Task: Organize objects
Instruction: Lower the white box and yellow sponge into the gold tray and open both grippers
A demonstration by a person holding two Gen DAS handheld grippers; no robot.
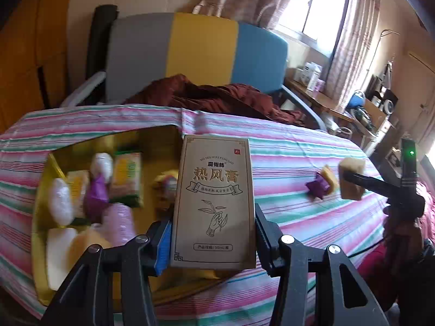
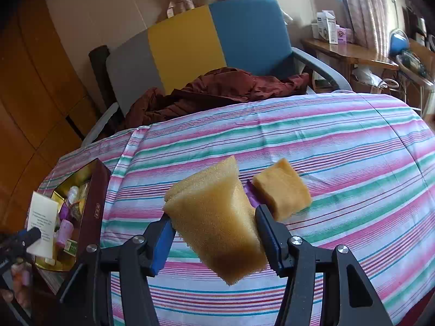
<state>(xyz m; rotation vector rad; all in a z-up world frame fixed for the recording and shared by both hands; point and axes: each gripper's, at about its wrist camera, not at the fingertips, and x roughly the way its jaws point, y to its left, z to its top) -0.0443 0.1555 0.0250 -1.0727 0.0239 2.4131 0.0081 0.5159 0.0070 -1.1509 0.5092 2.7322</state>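
**Both grippers loaded, tray lies left**

Left gripper point(image 1: 213, 240) is clamped on an upright carton point(image 1: 214, 201), with the gold tray point(image 1: 40, 217) just to its left. Right gripper point(image 2: 214, 233) squeezes a sponge point(image 2: 217, 222) farther right over the striped cloth point(image 2: 326, 141), so the left hand is nearer the tray.

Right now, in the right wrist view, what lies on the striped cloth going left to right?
Open gift box holding small packets → yellow sponge held in the right gripper → purple packet → second yellow sponge on the striped cloth.
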